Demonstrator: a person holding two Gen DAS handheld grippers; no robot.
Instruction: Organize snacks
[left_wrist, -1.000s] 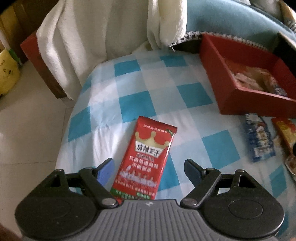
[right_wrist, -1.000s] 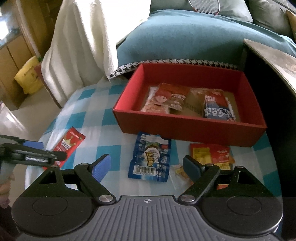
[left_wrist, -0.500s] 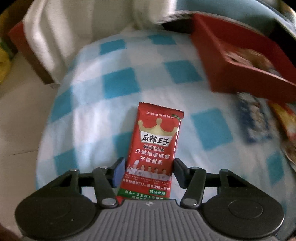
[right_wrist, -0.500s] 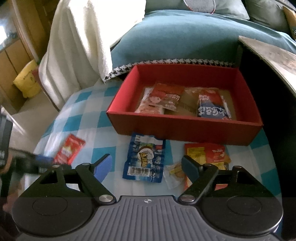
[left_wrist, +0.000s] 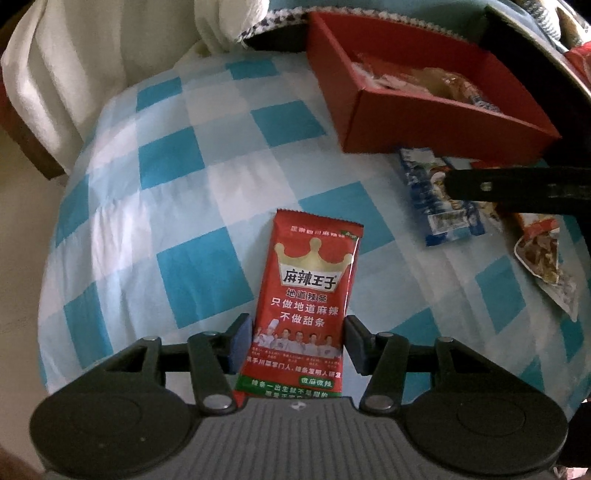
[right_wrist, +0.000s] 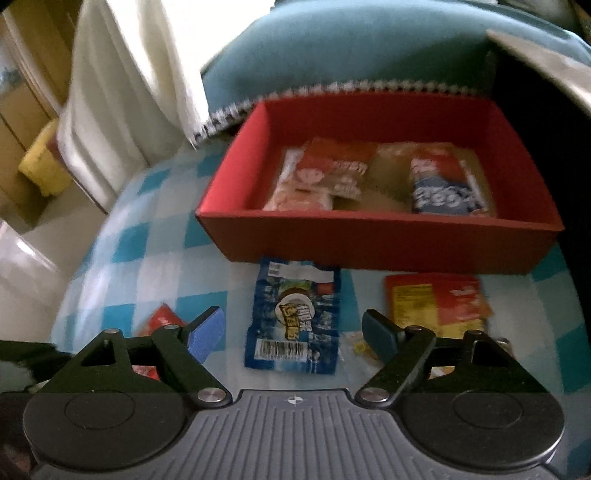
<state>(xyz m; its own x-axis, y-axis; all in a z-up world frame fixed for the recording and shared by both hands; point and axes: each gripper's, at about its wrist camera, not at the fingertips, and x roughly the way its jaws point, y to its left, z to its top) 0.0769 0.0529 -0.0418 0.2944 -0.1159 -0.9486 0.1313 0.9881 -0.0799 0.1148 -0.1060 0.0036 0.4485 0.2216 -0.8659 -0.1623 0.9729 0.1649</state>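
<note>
While the left gripper (left_wrist: 297, 341) clamps the red crown-printed snack packet (left_wrist: 308, 299) at lower centre, the right gripper (right_wrist: 293, 330) hangs spread over a blue foil packet (right_wrist: 295, 321), below the red cardboard box (right_wrist: 384, 243).

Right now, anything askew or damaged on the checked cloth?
Nothing damaged or spilled. Several packets remain outside the red cardboard box: a blue foil snack packet and a red-and-yellow packet lie loose before it. The left claw is shut on the red crown-printed snack packet.
</note>
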